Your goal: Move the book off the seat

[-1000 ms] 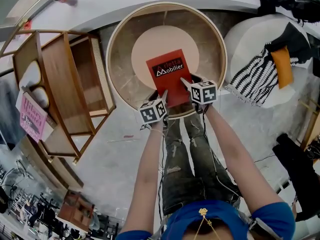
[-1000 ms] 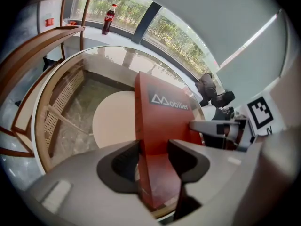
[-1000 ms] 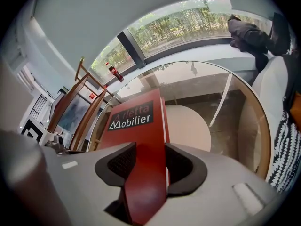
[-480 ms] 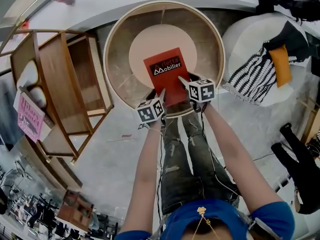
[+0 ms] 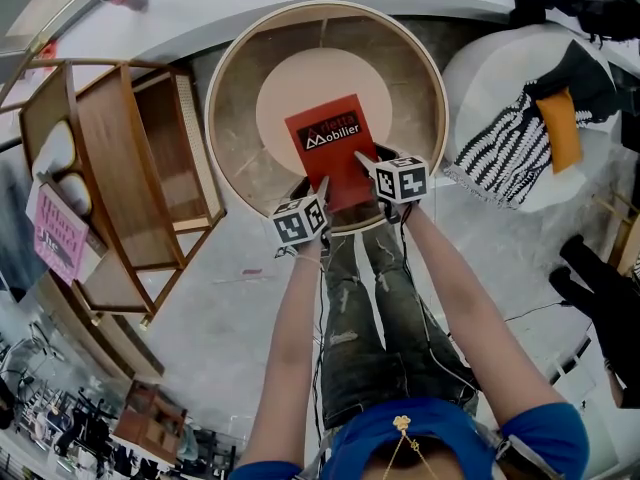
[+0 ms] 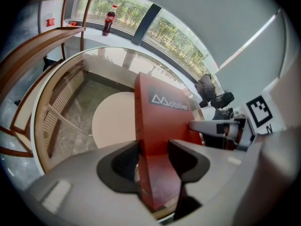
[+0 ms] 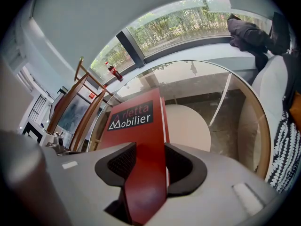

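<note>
A pale grey floor (image 5: pixel 230 298) carries a wooden shelf (image 5: pixel 130 168) at the left and a round chair (image 5: pixel 213 108) at upper centre. The red book (image 5: pixel 328 143) is over the beige seat (image 5: pixel 290 88) with its cover up. Its long axis runs from bottom to top of the frame. The left hand-held gripper (image 5: pixel 324 184) and the right hand-held gripper (image 5: pixel 360 156) both clamp its lower edge.

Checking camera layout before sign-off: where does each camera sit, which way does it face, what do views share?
Head view: on the person's head, steeply down at the red book on the chair; forearms, legs, left gripper, right gripper show.
Left gripper view: on the left gripper, along jaws closed on the book, toward windows; right gripper shows.
Right gripper view: on the right gripper, along jaws closed on the book, toward windows.
Shared: all show the book; gripper views, the cola bottle.
</note>
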### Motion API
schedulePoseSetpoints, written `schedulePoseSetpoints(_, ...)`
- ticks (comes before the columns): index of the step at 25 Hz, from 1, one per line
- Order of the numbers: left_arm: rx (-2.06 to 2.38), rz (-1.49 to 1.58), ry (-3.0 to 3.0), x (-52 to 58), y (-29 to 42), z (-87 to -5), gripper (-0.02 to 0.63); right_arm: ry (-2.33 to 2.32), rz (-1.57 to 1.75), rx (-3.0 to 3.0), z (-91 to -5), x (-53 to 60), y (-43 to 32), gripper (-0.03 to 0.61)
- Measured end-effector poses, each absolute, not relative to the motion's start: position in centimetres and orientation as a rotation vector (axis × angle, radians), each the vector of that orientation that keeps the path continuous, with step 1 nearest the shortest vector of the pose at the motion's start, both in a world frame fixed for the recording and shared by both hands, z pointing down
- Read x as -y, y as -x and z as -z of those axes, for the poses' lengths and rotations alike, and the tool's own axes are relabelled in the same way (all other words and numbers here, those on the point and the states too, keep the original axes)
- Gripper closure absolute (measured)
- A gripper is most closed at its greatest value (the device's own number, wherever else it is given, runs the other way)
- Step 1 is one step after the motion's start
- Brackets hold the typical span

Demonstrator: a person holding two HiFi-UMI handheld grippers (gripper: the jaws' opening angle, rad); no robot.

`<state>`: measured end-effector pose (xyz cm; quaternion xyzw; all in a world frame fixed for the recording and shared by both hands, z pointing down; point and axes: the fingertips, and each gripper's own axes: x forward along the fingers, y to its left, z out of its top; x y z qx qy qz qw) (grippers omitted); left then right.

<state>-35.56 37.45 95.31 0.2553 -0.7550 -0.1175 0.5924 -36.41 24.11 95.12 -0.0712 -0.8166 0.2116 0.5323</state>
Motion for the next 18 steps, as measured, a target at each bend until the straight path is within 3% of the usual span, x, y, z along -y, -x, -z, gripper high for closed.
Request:
schedulePoseSetpoints(12, 1.778, 0.275, -0.581, -37.4, 35.6, -95.2, 0.42, 0.175, -0.502, 1.944, -95.2, -23.9, 36.4, 0.385)
schedulePoseSetpoints(15, 1.82, 0.239, -0.555, -38.0, 35.7, -94.9, 0.4, 0.142, -0.46, 1.941, -95.0, -23.0, 36.2, 0.344)
schedulePoseSetpoints(18, 1.876, 0.202, -0.516, -38.9, 36.0, -93.3, 0.4, 0.108, -0.379, 1.952, -93.8, -22.1, 35.7, 0.352)
